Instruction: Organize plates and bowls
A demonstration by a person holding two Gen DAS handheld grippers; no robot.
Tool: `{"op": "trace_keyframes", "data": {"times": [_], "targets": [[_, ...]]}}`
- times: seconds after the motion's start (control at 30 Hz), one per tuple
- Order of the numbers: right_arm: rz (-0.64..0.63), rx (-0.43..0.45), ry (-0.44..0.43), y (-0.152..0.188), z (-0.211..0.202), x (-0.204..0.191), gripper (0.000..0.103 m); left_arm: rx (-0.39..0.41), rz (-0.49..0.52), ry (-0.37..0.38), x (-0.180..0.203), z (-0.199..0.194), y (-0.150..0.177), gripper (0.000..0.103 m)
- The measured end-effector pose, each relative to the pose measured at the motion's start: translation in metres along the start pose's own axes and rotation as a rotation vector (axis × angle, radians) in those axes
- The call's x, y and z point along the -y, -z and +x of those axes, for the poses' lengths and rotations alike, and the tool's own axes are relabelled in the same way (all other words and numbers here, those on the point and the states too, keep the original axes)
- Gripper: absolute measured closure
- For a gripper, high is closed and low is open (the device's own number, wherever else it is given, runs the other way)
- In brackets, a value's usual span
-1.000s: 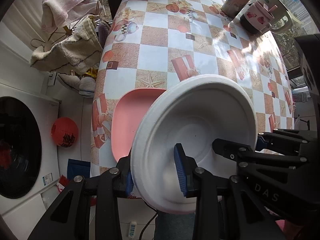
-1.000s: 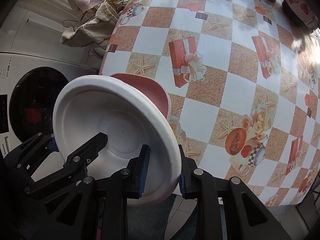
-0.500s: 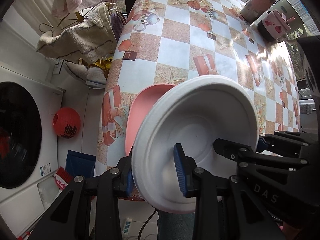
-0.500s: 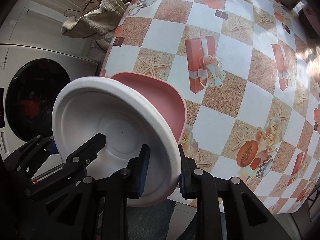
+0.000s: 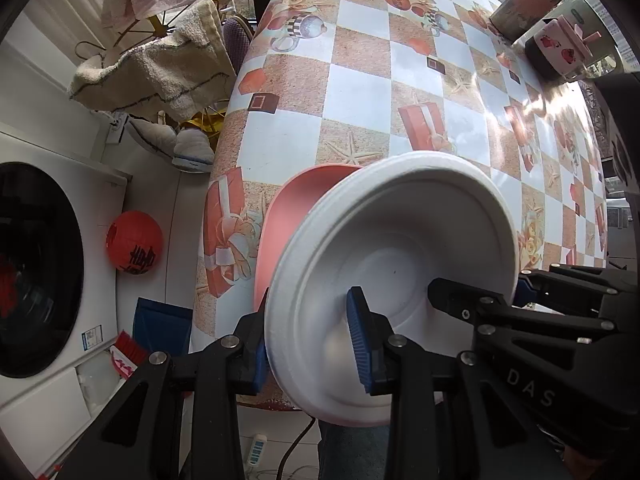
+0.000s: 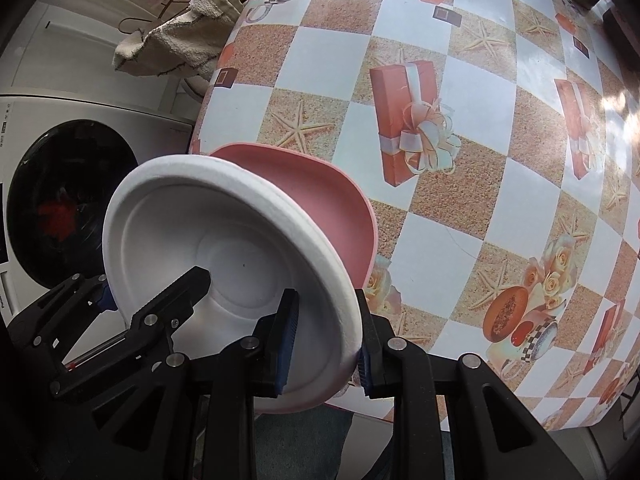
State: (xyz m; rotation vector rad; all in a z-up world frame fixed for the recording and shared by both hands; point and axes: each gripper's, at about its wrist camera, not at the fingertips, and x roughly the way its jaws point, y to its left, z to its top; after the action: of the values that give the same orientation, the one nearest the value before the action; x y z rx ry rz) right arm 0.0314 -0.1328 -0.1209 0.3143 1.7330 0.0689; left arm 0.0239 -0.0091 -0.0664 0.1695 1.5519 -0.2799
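White bowl (image 5: 420,240): matt, fibrous paper pulp. Pink plate (image 6: 320,200): smooth matt plastic. Worktop (image 5: 360,92): glossy printed oilcloth. Towel (image 5: 160,76): rough terry cloth.

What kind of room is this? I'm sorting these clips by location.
Probably a home laundry or utility corner used for eating too: a washing machine stands beside a table with a patterned cover, and towels hang on a drying rack behind.
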Motion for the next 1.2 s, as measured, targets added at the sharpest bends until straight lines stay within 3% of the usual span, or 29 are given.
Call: {"op": "trace_keyframes", "data": {"times": [0.47, 0.63, 0.7, 0.77, 0.8, 0.83, 0.87, 0.9, 1.03, 1.07, 1.2], "targets": [[-0.003, -0.005, 0.005, -0.004, 0.013, -0.002, 0.074, -0.012, -0.033, -0.005, -0.006, 0.011, 0.000, 0.068], [-0.026, 0.011, 0.017, -0.002, 0.011, -0.003, 0.073, 0.121, 0.054, -0.133, 0.006, -0.001, 0.006, 0.065], [-0.038, 0.035, 0.046, -0.001, 0.006, -0.002, 0.065, 0.149, 0.071, -0.142, 0.008, -0.007, 0.009, 0.065], [-0.038, 0.072, 0.089, 0.002, -0.003, 0.003, 0.040, 0.143, 0.056, -0.119, 0.004, -0.012, 0.008, 0.063], [-0.033, 0.095, 0.088, 0.004, -0.009, 0.008, 0.034, 0.135, 0.045, -0.109, 0.002, -0.015, 0.008, 0.058], [-0.023, 0.114, 0.087, 0.005, -0.015, 0.013, 0.021, 0.140, 0.031, -0.109, -0.002, -0.018, 0.008, 0.052], [-0.011, 0.130, 0.094, 0.006, -0.021, 0.019, 0.008, 0.144, 0.016, -0.126, -0.004, -0.021, 0.008, 0.037], [-0.002, 0.148, 0.102, 0.007, -0.027, 0.024, 0.001, 0.139, 0.002, -0.137, -0.007, -0.023, 0.008, 0.021], [-0.003, 0.173, 0.087, 0.013, -0.047, 0.035, 0.000, 0.149, -0.039, -0.065, -0.013, -0.035, 0.009, 0.011], [-0.003, 0.177, 0.096, 0.015, -0.051, 0.035, 0.000, 0.146, -0.035, -0.053, -0.011, -0.038, 0.010, 0.004], [0.006, 0.183, 0.092, 0.024, -0.068, 0.033, 0.000, 0.162, 0.038, -0.039, 0.000, -0.054, 0.010, 0.003]]}}
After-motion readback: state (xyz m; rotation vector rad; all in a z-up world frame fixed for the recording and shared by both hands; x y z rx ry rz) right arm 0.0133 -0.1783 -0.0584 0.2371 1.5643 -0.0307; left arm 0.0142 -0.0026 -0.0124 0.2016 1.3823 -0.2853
